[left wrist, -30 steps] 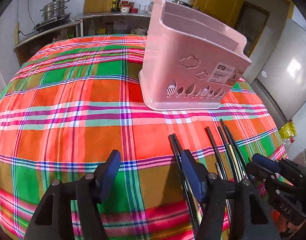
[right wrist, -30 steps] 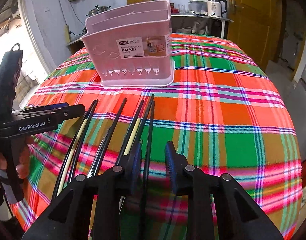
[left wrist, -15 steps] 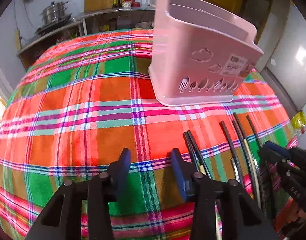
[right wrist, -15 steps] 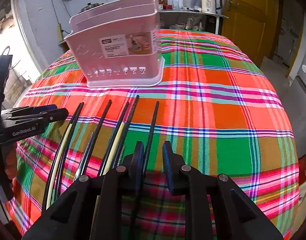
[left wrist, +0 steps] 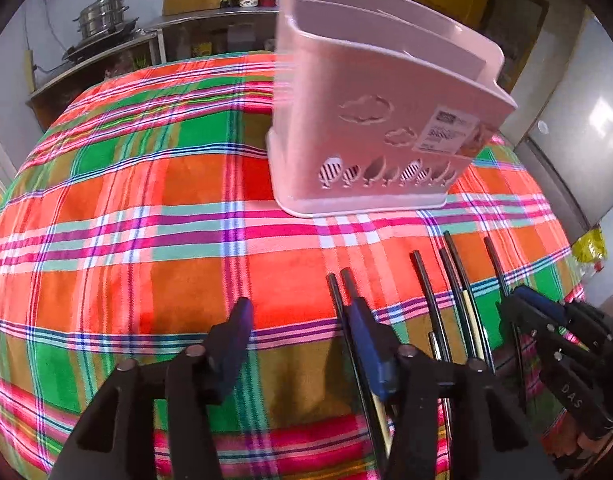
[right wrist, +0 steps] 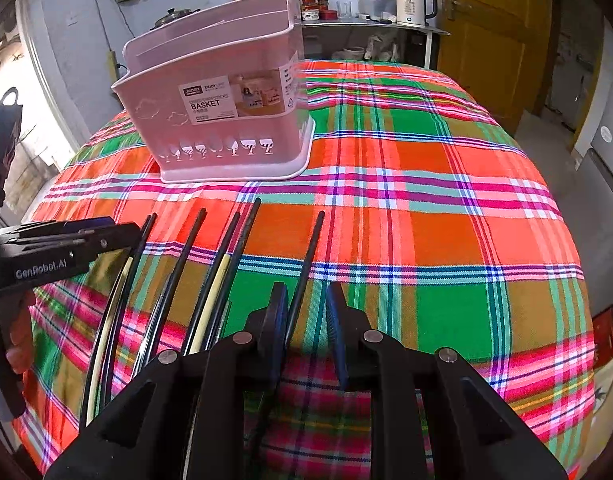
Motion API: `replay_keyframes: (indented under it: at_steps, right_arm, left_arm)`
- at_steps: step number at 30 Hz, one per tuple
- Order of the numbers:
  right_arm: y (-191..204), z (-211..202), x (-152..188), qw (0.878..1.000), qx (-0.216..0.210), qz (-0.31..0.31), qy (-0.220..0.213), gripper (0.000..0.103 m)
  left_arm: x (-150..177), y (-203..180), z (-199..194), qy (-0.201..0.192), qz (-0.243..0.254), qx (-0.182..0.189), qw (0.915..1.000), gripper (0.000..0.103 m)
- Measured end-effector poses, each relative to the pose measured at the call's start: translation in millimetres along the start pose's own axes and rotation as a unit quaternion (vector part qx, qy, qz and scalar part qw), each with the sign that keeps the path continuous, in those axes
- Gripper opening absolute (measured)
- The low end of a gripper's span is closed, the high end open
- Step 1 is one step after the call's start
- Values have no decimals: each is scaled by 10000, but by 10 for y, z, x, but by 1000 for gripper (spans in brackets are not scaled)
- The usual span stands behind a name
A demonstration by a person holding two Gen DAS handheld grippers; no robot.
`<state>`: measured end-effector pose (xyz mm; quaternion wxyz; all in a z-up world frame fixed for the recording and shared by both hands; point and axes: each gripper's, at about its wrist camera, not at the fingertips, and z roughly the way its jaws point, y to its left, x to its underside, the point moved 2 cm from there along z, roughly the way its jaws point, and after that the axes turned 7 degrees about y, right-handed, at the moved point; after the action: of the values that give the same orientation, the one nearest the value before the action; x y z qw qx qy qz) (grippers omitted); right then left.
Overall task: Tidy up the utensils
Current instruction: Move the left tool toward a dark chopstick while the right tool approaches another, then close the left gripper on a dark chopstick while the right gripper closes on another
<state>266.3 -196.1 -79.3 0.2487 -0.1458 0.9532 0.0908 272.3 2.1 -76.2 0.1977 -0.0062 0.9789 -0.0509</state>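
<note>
Blue-padded, the right claw [right wrist: 306, 312] hangs low over the near edge of the table with its two fingers spread a little; one black chopstick [right wrist: 306, 264] lies on the cloth in the gap between them, and the pads do not seem to be pressing it. Just to its left the other chopsticks [right wrist: 210, 280] lie fanned on the checked tablecloth [right wrist: 446, 240], black ones mixed with a few pale yellow ones, all pointing toward the pink basket [right wrist: 226, 120].

From the left wrist, the left claw [left wrist: 298, 332] is spread wide over bare cloth, holding nothing; its right finger sits just beside the leftmost pair of sticks [left wrist: 338, 284].

Each view catches the other tool at its edge. Only the right view shows the printed "BASKET" label face-on and a kettle [right wrist: 414, 4] on the shelf behind; only the left view shows the stacked steel pots [left wrist: 102, 16] at the back left and the basket's end wall.

Standing upright toward the far middle of the table, well apart from the sticks, the basket has inner dividers visible along its open top. Whether anything is inside cannot be told, as both cameras look at it from below the rim.
</note>
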Motion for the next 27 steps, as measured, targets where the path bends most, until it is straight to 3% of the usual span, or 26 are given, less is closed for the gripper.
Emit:
replay_keyframes:
  at_steps: [2,5,10,16,23,26,27]
  right_arm:
    - [-1,9,-14,10000,-3,7,0,21]
    - [-5,10,-31,10000,-18,29,11,21]
    - [-51,12,-62,10000,-29,81,42,21]
    - [-69,56,-140,9997,-113,186,145,21]
    - [-53,156,-297,9993,-74,193,308,21]
    - [-47,205,-355,9991,23,175,393,7]
    - [-53,216,-368,9990,16,178,407,7]
  left_arm:
    - [24,-81,2,-10,141,-211,9997,52]
    - [10,-46,3,-3,190,-202,9996,50]
    - [-21,109,-34,25,139,-126,9998,29]
    - [-8,187,-63,244,-224,123,9994,29]
    - [-10,130,-40,308,-372,97,9988,29]
    - [-21,79,-27,274,-318,-17,9991,28]
    - [-24,65,-27,248,-288,-65,9993,22]
